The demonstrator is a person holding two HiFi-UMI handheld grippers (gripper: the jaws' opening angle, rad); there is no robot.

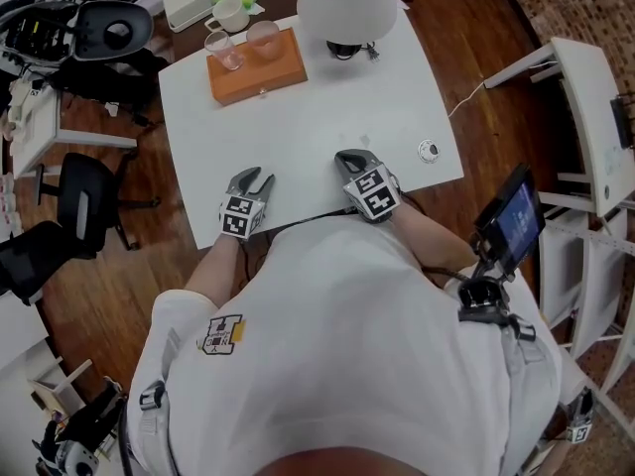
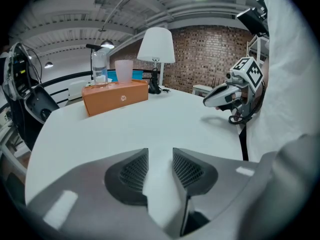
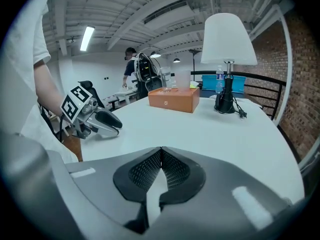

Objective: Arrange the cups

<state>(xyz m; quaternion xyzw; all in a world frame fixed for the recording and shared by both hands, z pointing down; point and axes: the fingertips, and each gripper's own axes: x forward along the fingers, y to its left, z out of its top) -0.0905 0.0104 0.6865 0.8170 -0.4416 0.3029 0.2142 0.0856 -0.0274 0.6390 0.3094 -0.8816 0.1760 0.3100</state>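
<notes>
Orange box [image 1: 260,75] at the worktop's [image 1: 327,107] far end carries two clear cups [image 1: 226,52] side by side — well apart from the left claw [image 1: 255,178], spread and empty, and the right claw [image 1: 344,157], pressed together on nothing, both seemingly parked idle.

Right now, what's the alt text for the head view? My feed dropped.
Both grippers are empty at the near edge of the white table: left gripper open, right gripper shut. Across it, two clear cups stand on an orange box, left of a lamp.
</notes>
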